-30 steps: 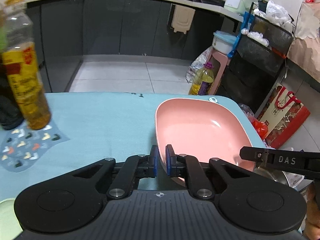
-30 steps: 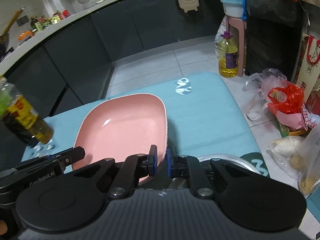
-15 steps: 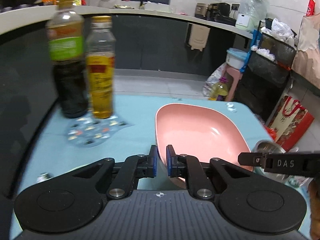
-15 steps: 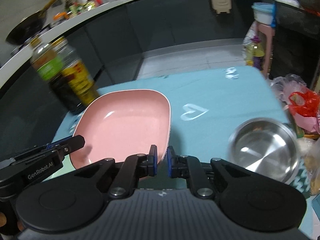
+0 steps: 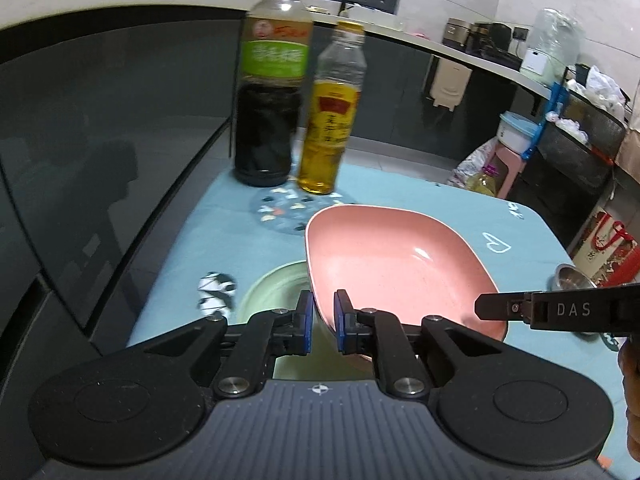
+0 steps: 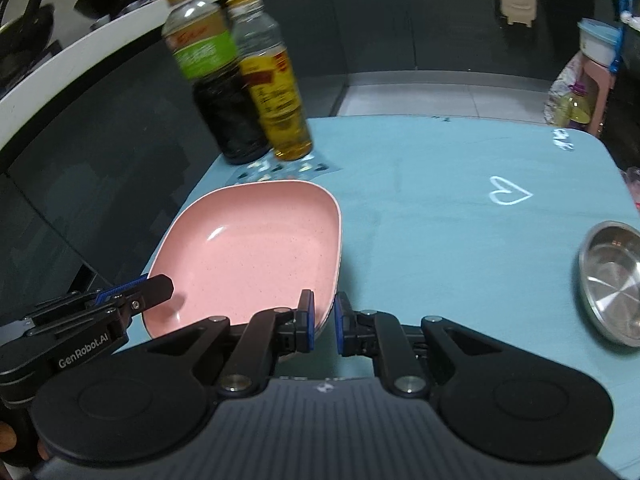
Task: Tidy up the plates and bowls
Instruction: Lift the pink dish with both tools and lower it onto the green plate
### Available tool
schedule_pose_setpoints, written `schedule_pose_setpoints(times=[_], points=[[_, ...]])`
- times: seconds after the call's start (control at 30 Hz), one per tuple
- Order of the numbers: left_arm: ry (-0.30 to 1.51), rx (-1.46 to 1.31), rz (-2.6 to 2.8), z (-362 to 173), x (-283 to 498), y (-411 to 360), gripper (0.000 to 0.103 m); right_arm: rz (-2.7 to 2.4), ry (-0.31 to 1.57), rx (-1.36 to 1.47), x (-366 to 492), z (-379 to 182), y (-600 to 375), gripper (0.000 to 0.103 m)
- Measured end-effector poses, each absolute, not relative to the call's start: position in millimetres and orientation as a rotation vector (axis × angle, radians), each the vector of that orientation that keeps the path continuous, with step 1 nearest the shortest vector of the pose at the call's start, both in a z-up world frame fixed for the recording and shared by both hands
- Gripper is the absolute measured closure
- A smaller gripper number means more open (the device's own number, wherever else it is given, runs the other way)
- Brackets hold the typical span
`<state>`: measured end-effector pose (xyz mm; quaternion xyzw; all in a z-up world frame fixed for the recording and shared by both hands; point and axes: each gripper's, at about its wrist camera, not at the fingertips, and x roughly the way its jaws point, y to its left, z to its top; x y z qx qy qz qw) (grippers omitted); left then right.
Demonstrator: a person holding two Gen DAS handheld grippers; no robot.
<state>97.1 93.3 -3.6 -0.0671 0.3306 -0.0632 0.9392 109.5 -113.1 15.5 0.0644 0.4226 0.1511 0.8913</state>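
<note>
Both grippers pinch the pink plate [image 5: 396,268] by opposite rims, probably to keep it level: the left gripper [image 5: 320,322] on its near-left rim, the right gripper [image 6: 322,322] on its near-right rim. The plate hangs just above a green dish [image 5: 272,292] under the left gripper, likely for stacking. One gripper reads "DAS", the other "GenRobot.AI".

"DAS" stood in pale letters on the right hand-held gripper [image 5: 568,309], and "GenRobot.AI" ran along the left hand-held gripper [image 6: 82,350]. The labels on the two bottles [image 5: 269,92] were too blurred to read.
</note>
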Motion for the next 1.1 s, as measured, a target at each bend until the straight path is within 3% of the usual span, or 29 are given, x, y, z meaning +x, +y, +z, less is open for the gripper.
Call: schedule_pose_setpoints(times=[1.1], points=[[0.732,-0.18,-0.13,-41,105,133,0.093,0.292,0.975,0.038,117,-10,-65,0.103]])
